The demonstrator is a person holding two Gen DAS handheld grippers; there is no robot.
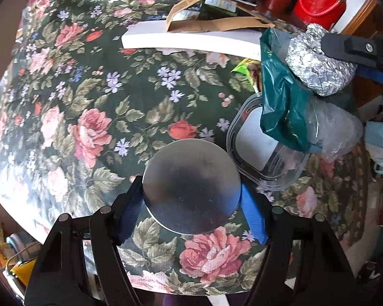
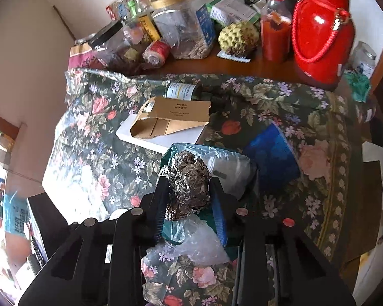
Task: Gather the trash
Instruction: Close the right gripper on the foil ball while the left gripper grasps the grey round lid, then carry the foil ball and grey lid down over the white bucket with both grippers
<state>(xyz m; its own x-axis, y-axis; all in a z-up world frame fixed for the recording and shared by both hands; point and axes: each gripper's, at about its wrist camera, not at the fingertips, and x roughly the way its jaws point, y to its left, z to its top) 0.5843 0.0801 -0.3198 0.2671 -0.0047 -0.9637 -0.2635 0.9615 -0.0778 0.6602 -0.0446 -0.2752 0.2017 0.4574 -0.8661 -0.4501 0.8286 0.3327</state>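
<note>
A round metal tin point(image 1: 191, 186), seen from above, stands on the floral tablecloth point(image 1: 89, 102) between the fingers of my left gripper point(image 1: 191, 187); both pads touch its rim. My right gripper point(image 2: 189, 178) is shut on a crumpled ball of aluminium foil point(image 2: 189, 181) and holds it just above a green plastic bag point(image 2: 169, 153). The left wrist view shows that same foil ball point(image 1: 319, 61) at the right, over the green bag point(image 1: 278, 97), with the black right fingers point(image 1: 349, 47) on it.
A clear plastic container point(image 1: 263, 153), crumpled clear plastic point(image 1: 339, 132) and a yellow-green wrapper point(image 1: 245, 68) lie by the bag. Behind are a flat white box point(image 2: 160, 137), torn brown cardboard point(image 2: 171, 117) and a blue pack point(image 2: 270, 153). Jars, bottles and a red flask point(image 2: 321, 25) crowd the far edge.
</note>
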